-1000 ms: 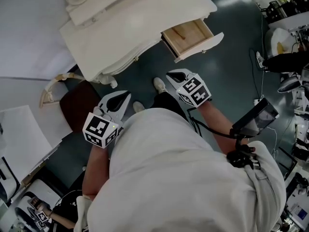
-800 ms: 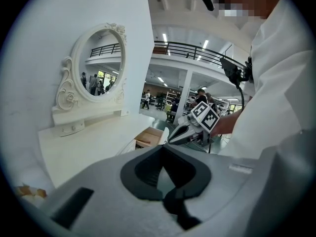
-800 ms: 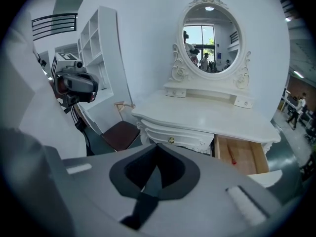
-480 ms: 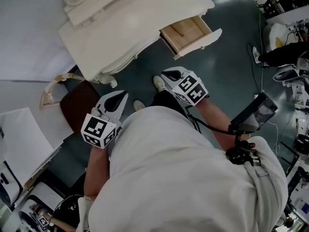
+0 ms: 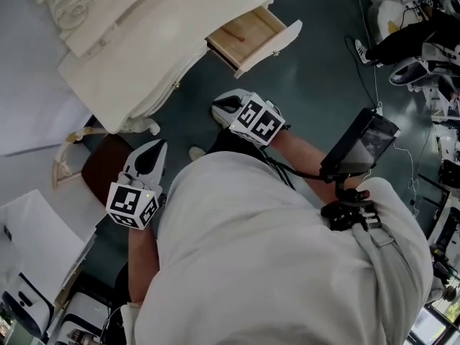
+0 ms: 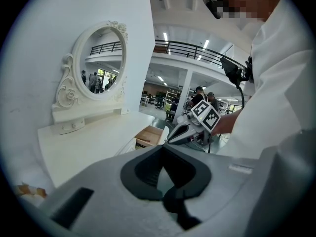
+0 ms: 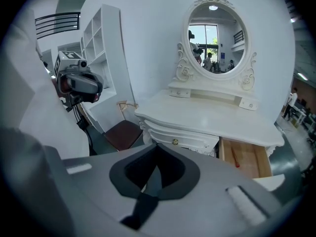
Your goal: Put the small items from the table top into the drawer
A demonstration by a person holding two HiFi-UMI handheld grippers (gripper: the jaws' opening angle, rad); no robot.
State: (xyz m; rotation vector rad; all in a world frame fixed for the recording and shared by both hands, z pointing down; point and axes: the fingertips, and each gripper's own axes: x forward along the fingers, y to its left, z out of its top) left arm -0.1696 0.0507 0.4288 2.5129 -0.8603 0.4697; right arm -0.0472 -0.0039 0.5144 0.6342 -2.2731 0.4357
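- White bench [image 5: 144, 56]: we see its top bare, and no small items show on it.
- Wooden drawer [image 5: 272, 43]: pulled open at the bench's right end, ahead of the right hand-held gripper [image 5: 218, 107], which we judge nearer than the left hand-held gripper [image 5: 157, 148].
- Both hand-held grippers: clenched on nothing, well apart from the bench.
- Thin red item [image 7: 235, 158]: lies inside the drawer, long axis along its depth.

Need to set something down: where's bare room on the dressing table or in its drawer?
The whole tabletop, from mirror base to front edge, looks bare. The open drawer holds only a thin red item along one side; the rest is free. Nothing crowded.
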